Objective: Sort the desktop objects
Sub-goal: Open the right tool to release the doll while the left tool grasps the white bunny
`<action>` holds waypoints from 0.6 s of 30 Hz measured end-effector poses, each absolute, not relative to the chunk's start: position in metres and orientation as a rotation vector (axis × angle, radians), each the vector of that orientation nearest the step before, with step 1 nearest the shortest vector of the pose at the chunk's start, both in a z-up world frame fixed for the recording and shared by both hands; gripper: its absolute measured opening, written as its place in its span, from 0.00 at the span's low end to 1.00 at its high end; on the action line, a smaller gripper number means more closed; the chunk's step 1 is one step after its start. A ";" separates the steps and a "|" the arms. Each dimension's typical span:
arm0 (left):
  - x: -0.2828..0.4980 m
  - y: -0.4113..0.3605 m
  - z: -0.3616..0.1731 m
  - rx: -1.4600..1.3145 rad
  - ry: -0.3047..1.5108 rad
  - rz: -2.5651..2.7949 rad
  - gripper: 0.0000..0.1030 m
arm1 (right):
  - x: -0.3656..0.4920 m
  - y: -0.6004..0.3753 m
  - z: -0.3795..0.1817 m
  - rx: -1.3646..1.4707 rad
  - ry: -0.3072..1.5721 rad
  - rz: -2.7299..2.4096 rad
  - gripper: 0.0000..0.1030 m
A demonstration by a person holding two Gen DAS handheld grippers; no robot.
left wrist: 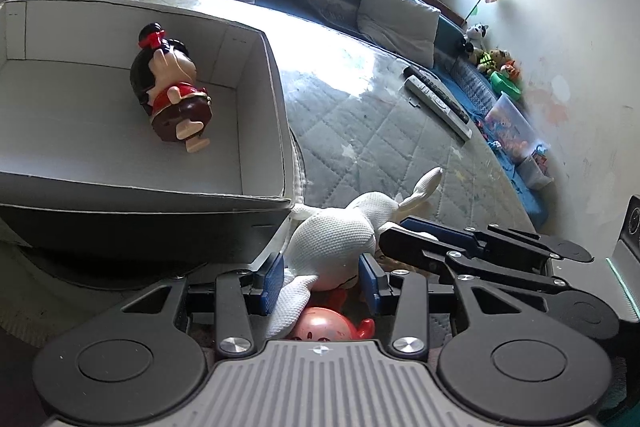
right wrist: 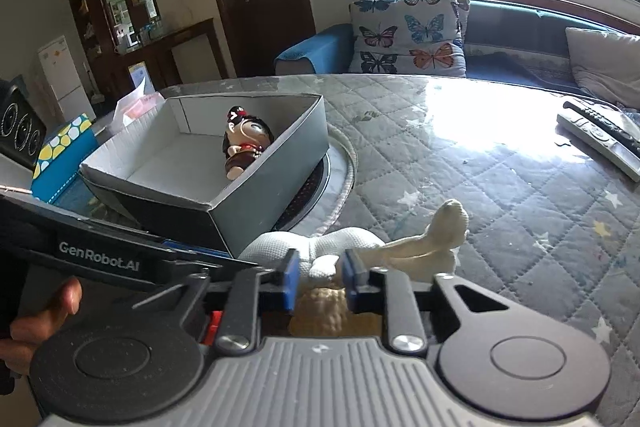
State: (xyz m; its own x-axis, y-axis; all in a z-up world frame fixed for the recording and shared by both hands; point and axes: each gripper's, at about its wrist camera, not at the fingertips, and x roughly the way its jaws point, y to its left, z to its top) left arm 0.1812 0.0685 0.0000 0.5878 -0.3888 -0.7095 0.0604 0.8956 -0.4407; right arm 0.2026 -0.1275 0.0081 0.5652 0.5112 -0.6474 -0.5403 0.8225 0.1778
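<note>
The white plush toy [left wrist: 332, 239], knitted and long-limbed, lies on the quilted table cover [left wrist: 360, 131] just beside the grey box [left wrist: 276, 87], at its 5 o'clock corner; the left gripper [left wrist: 322, 277] brackets its body, jaws spread wide, whether the pads press I cannot tell. The right gripper [right wrist: 320, 277] has its jaws drawn nearly together about a limb; a doll figure [left wrist: 172, 91] lies inside the box.

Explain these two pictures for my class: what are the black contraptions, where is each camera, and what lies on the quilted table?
A person holds a two-finger clamp in each hand, each with a camera looking along its fingers.

The left camera shows the left hand-held gripper straddling a white stuffed toy, with a pink toy below.

The right camera shows the right hand-held gripper, narrowly closed around a thin part of that toy; actual contact is unclear.

A doll lies inside the grey box. Remote controls rest on the quilted table.
</note>
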 end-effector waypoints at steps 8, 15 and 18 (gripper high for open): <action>0.187 0.067 -0.009 -0.409 0.921 -0.301 0.38 | 0.199 -0.131 0.010 -0.014 0.735 0.617 0.10; 0.179 0.057 -0.004 -0.328 0.892 -0.325 0.32 | 0.197 -0.135 0.010 0.004 0.733 0.598 0.10; 0.179 0.059 -0.003 -0.343 0.893 -0.334 0.28 | 0.195 -0.137 0.013 0.012 0.722 0.597 0.09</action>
State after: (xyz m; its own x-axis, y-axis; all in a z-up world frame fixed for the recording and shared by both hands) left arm 0.1788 0.0589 -0.0034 0.5832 -0.4202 -0.6952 0.1390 0.8948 -0.4243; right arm 0.1955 -0.1365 0.0132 0.5922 0.5178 -0.6174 -0.5098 0.8341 0.2106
